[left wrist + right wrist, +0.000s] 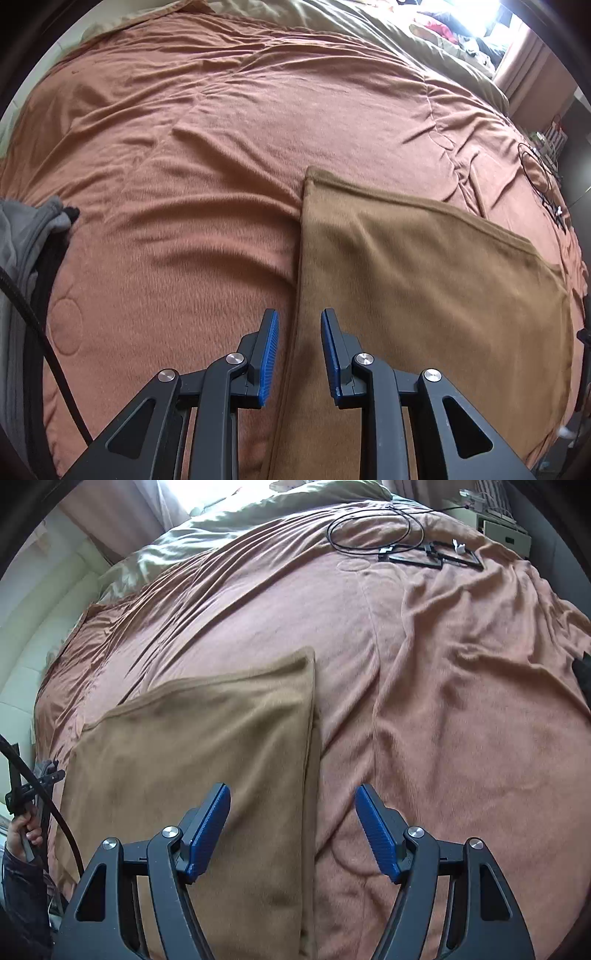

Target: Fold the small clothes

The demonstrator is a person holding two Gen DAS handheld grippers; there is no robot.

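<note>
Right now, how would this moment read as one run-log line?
left gripper: open, empty, over cloth's left edge | right gripper: open, empty, over right edge | brown cloth: flat on bedspread

Brown cloth is laid flat on the rust-pink bedspread, folded into a rough rectangle with a hemmed far edge. In the right wrist view the same cloth is seen with a doubled layer along its right edge; few wrinkles are seen.
</note>
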